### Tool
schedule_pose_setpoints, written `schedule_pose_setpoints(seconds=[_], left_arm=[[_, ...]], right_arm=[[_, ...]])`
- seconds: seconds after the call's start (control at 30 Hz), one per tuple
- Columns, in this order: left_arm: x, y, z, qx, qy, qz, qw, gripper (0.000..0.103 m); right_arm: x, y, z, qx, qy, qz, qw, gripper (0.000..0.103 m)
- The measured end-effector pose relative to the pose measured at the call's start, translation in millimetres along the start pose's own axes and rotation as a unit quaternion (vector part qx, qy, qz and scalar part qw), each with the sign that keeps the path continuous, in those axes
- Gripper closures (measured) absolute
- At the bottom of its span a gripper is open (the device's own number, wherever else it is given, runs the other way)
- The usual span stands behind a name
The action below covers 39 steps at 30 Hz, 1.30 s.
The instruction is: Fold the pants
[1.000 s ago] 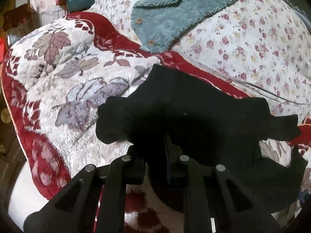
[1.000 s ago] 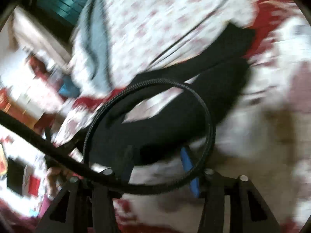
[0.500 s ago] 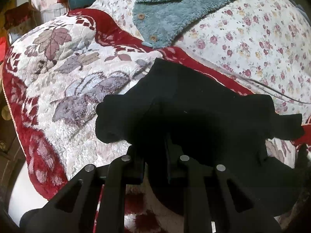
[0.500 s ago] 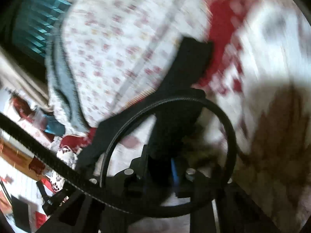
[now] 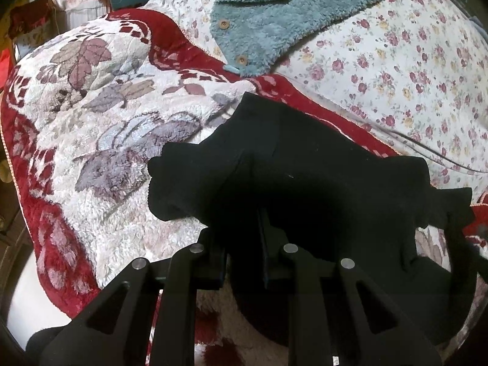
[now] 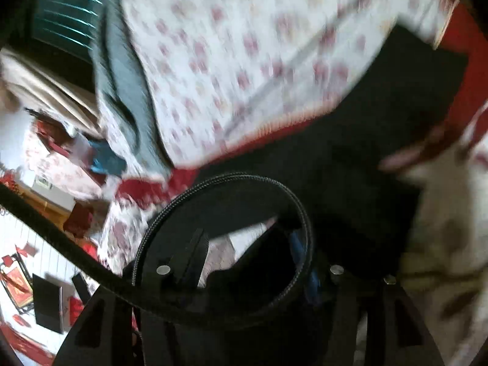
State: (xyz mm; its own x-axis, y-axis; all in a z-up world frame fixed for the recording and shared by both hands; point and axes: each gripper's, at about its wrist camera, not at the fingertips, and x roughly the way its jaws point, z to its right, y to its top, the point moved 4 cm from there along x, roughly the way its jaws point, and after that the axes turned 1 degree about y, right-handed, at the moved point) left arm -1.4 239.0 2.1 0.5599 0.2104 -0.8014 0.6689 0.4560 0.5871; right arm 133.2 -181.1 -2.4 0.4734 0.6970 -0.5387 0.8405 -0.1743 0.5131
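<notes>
The black pants (image 5: 305, 164) lie bunched on the red and white floral blanket (image 5: 100, 128). My left gripper (image 5: 241, 231) is shut on a fold of them, and the cloth drapes over its fingertips. In the blurred right wrist view the pants (image 6: 366, 164) stretch from the centre to the upper right. My right gripper (image 6: 247, 253) has its jaws opening; the fingers stand apart, with black cloth and pale blanket showing between them and no pad pressing. A braided black cable loop (image 6: 302, 210) hangs in front of this gripper.
A teal fleece garment with wooden buttons (image 5: 274, 15) lies on the rose-print quilt (image 5: 396, 70) behind the pants. A thin dark cord (image 5: 427, 152) crosses the quilt. The bed's edge drops off at the left (image 5: 18, 274). Cluttered floor shows at the left (image 6: 36, 274).
The right gripper closed on the black cloth half a second ago and now stands apart; its view swung across the bed. The left gripper kept its grip and barely moved.
</notes>
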Motion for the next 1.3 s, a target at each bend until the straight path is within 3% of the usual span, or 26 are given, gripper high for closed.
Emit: schedule_pose_setpoints(seconds=[0.07,0.13,0.23,0.33,0.37,0.4,0.43,0.53,0.7,0.87,1.0,1.07,1.1,1.17,1.23,1.3], left_arm=[[1.6,0.6,0.1,-0.003,-0.002,-0.003,1.0,0.087],[1.4,1.4,0.1,-0.006,-0.004,-0.004,1.0,0.087],[1.4,1.5,-0.2,-0.006,-0.004,-0.004,1.0,0.087],[2.6,1.6,1.5,-0.001,0.001,-0.004,1.0,0.087],[3.8,1.1,1.8,0.0,0.002,-0.004,1.0,0.087],[4.2,0.9,2.3,0.001,0.004,-0.004,1.0,0.087],[4.7,0.8,2.5,0.003,0.005,-0.003,1.0,0.087],[4.6,-0.2,0.5,0.001,0.003,-0.004,1.0,0.087],[0.5,-0.3,-2.1,-0.005,-0.006,-0.002,1.0,0.087],[-9.5,-3.7,-7.2,-0.01,-0.012,0.003,0.9999,0.087],[-13.7,-7.0,-11.7,-0.018,-0.016,0.001,0.9997,0.086],[-14.3,-8.4,-14.4,-0.018,-0.009,0.001,0.9998,0.081],[-13.8,-9.0,-16.1,-0.018,-0.006,-0.001,0.9998,0.076],[-13.2,-10.1,-24.3,-0.026,-0.003,-0.011,0.9996,0.067],[-16.6,-9.9,-37.3,-0.046,-0.007,-0.018,0.9987,0.058],[-25.7,-7.9,-49.1,-0.055,0.002,-0.011,0.9984,0.058]], right_arm=[[-30.0,6.7,6.6,-0.018,-0.049,0.038,0.998,0.048],[-44.5,8.2,28.8,-0.01,-0.105,0.041,0.994,0.047],[-34.9,1.8,61.1,0.036,-0.125,0.009,0.991,0.047],[-12.7,-5.0,81.9,0.058,-0.107,0.0,0.993,0.048],[-9.2,-2.4,79.3,0.043,-0.094,0.024,0.994,0.053],[-6.5,4.5,79.2,0.033,-0.081,0.031,0.996,0.075],[0.4,5.2,77.3,0.028,-0.069,0.025,0.997,0.087],[-14.1,0.1,66.2,-0.003,-0.085,0.035,0.996,0.097],[-95.0,-8.3,42.5,-0.03,-0.12,0.109,0.986,0.098],[-159.3,-42.5,35.7,-0.037,-0.178,0.121,0.976,0.098],[-162.9,-79.1,53.6,-0.028,-0.24,0.082,0.967,0.098],[-143.9,-94.7,73.2,-0.016,-0.278,0.027,0.96,0.096],[-134.5,-99.3,76.0,-0.031,-0.304,-0.001,0.952,0.096],[-122.8,-101.4,59.7,-0.098,-0.341,-0.027,0.934,0.087],[-126.1,-99.2,51.1,-0.093,-0.317,-0.027,0.944,0.075],[-143.3,-90.6,39.4,-0.076,-0.276,0.01,0.958,0.074]])
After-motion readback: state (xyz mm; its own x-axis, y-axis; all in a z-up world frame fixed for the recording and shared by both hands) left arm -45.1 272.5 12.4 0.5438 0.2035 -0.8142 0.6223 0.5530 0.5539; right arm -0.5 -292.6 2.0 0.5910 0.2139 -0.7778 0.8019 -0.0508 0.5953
